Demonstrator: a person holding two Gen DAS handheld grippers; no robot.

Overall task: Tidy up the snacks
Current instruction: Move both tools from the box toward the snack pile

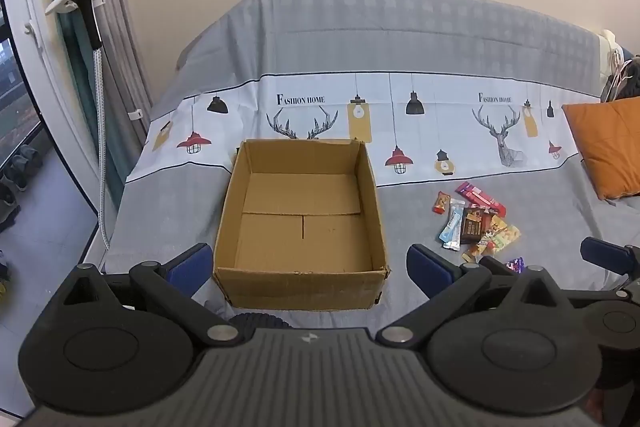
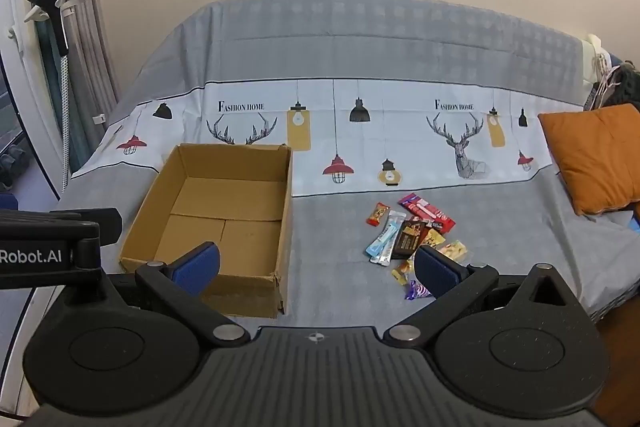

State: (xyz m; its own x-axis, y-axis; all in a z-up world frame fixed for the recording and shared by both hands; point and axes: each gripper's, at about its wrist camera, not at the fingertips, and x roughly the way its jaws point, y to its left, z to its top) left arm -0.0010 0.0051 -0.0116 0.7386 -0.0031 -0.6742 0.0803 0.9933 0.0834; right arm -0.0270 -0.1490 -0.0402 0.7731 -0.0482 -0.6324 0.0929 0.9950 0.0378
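An open cardboard box (image 1: 300,223) sits empty on the grey bed cover; it also shows in the right wrist view (image 2: 216,223). A pile of small wrapped snacks (image 1: 478,223) lies to the right of the box, also in the right wrist view (image 2: 412,235). My left gripper (image 1: 308,267) is open and empty, its blue pads either side of the box's near wall. My right gripper (image 2: 316,267) is open and empty, just short of the box's near right corner, with its right pad (image 2: 436,269) in front of the snack pile.
An orange pillow (image 2: 596,155) lies at the bed's right. A garment steamer on a stand (image 1: 86,11) and curtains stand at the left by the window. The wall runs behind the bed. The left gripper's body (image 2: 48,247) shows at the left of the right wrist view.
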